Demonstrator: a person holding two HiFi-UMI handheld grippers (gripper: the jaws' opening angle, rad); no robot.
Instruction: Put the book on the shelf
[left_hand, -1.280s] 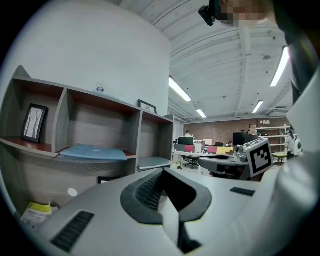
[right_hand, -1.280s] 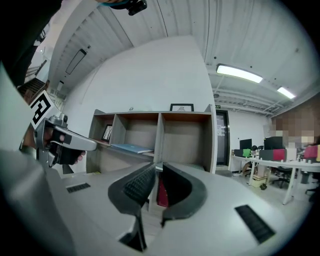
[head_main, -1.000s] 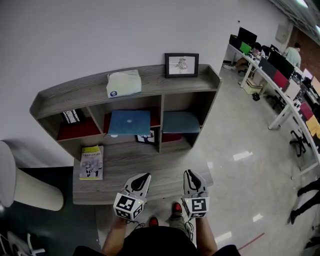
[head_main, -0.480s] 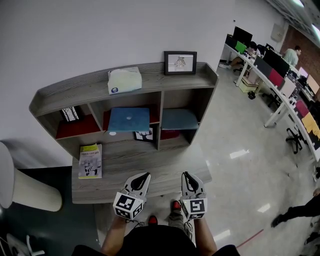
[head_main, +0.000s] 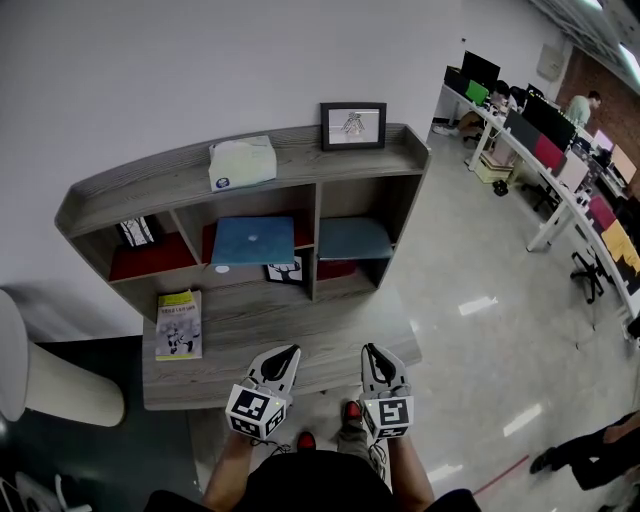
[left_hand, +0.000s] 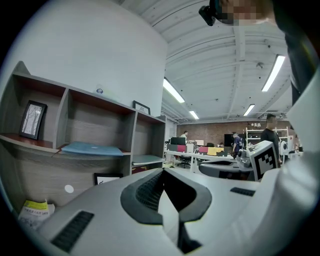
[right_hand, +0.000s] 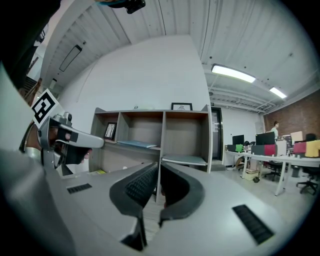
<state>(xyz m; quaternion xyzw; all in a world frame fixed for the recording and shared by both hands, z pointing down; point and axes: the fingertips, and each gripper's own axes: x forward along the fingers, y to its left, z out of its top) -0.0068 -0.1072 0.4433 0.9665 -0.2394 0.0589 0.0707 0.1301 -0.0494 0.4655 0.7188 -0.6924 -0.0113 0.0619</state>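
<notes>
The left gripper (head_main: 287, 353) and right gripper (head_main: 371, 351) hang closed, empty, over the desk (head_main: 262, 322); the yellow book (head_main: 179, 324) lies far left

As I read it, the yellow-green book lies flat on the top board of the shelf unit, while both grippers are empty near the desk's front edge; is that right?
Not quite: the head view shows the book lying flat on the desk surface at its left end, not on the top board. The left gripper and right gripper are indeed empty near the front edge.
</notes>
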